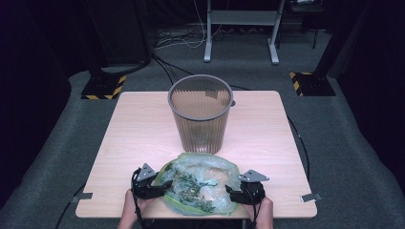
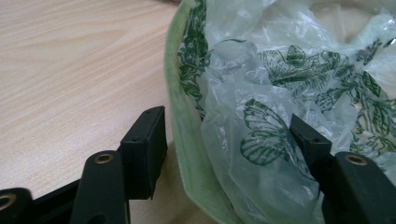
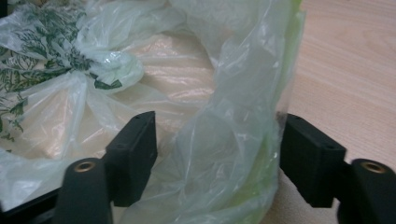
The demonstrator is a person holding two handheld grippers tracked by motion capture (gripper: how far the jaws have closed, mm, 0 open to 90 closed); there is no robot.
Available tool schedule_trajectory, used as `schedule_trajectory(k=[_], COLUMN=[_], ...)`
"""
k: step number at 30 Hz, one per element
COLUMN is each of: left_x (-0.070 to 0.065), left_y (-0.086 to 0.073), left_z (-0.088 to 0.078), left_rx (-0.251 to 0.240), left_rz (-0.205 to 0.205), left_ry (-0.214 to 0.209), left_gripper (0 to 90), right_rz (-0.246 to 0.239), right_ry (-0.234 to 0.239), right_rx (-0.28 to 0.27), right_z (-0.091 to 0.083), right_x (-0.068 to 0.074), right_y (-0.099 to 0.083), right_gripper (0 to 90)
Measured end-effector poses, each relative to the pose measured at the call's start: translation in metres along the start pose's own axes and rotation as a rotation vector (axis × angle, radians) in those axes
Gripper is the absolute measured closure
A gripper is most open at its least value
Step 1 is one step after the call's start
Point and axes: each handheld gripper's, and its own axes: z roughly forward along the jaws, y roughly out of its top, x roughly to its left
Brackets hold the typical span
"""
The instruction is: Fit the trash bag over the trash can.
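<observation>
A pale wooden tabletop [image 1: 143, 124] was seen from above. At about seven o'clock on it, the left gripper [image 1: 160, 183] was held partly open, its jaws set either side of the left rim of a thin green plastic bag [image 1: 203, 183] printed with dark leaves; the far jaw lay against the film, and a firm grip could not be told. At five o'clock, the right gripper [image 1: 232, 192] was likewise partly open, straddling the bag's right rim. A grey ribbed bin [image 1: 200, 114] stood just beyond the bag, at twelve o'clock.
</observation>
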Motion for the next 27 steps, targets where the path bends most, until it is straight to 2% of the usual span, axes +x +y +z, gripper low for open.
schedule_trajectory(k=[3, 5, 9, 12, 15, 18, 19, 20, 23, 24, 26, 27], left_x=[-0.0018, -0.0018, -0.0052, -0.0076, -0.0062, -0.0059, -0.0060, -0.0067, -0.0069, -0.0072, -0.0077, -0.0089], left_y=[0.0004, 0.0004, 0.0003, 0.0005, 0.0001, -0.0002, -0.0002, -0.0004, -0.0004, -0.0005, -0.0005, -0.0005], left_z=[0.0012, 0.0013, 0.0016, 0.0023, 0.0016, 0.0011, 0.0011, 0.0011, 0.0009, 0.0009, 0.0008, 0.0009], left_rx=[0.015, 0.015, 0.014, 0.028, 0.025, 0.026, 0.025, 0.022, 0.023, 0.022, 0.022, 0.023], left_rz=[0.018, 0.019, 0.041, 0.070, 0.067, 0.069, 0.071, 0.075, 0.078, 0.085, 0.092, 0.101], left_ry=[0.002, 0.000, 0.024, 0.043, 0.036, 0.037, 0.036, 0.032, 0.029, 0.021, 0.023, 0.024], left_gripper=[44.2, 46.4, 51.2, 54.5, 61.1, 62.9, 62.9, 66.4, 69.4, 74.2, 76.0, 80.9], right_rz=[-0.020, -0.042, -0.047, -0.053, -0.065, -0.072, -0.072, -0.069, -0.067, -0.063, -0.057, -0.039], right_ry=[-0.008, -0.030, -0.025, -0.017, 0.007, 0.031, 0.031, 0.041, 0.046, 0.050, 0.054, 0.062], right_rx=[0.027, 0.029, 0.020, 0.012, 0.004, 0.005, 0.005, 0.007, 0.007, 0.009, 0.008, 0.008], right_z=[0.0026, 0.0033, 0.0025, 0.0022, 0.0020, 0.0019, 0.0019, 0.0018, 0.0019, 0.0019, 0.0021, 0.0024], right_x=[0.0024, 0.0052, 0.0068, 0.0077, 0.0082, 0.0079, 0.0079, 0.0078, 0.0082, 0.0081, 0.0075, 0.0058], right_y=[0.0008, 0.0007, 0.0000, -0.0005, -0.0012, -0.0012, -0.0012, -0.0012, -0.0012, -0.0011, -0.0010, -0.0007], right_gripper=[37.3, 40.7, 50.6, 60.1, 70.2, 77.9, 77.9, 82.0, 84.0, 84.9, 85.2, 85.1])
